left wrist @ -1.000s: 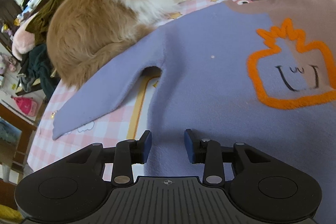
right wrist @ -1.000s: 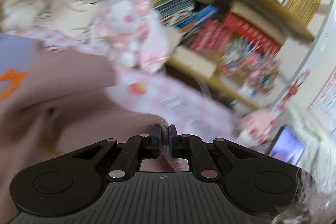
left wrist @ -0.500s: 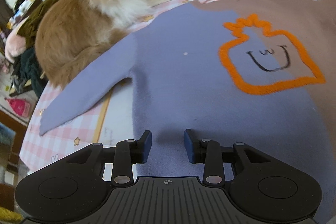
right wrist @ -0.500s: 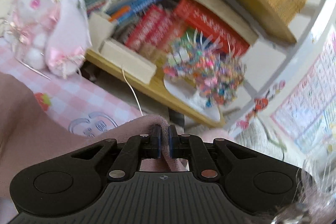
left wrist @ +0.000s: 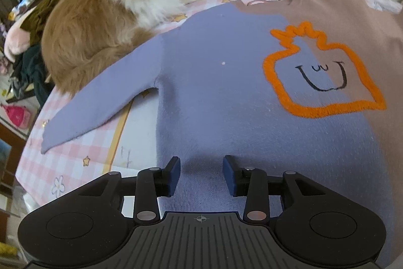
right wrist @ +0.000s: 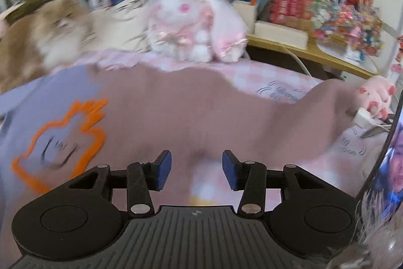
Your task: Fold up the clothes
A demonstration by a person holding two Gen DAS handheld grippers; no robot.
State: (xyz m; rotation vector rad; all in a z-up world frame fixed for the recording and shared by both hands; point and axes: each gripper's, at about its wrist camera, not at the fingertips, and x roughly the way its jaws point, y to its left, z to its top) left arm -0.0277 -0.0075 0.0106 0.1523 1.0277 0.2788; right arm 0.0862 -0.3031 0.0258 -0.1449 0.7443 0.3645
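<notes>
Right gripper point(right wrist: 196, 169) was pinched on the mauve fabric a second ago; now its jaws are opening with nothing between them, hovering over the hem, so that side of the sweater point(left wrist: 226, 97) looks laid out (spreading step done, I'd guess). It lies flat on the pink checked cloth point(left wrist: 75, 155). Left gripper point(left wrist: 201, 175) hovers over the purple half, jaws opening, holding nothing. Only the left view shows the purple sleeve point(left wrist: 100, 102) touching the cat point(left wrist: 105, 24); only the right shows the mauve sleeve point(right wrist: 314, 107).
</notes>
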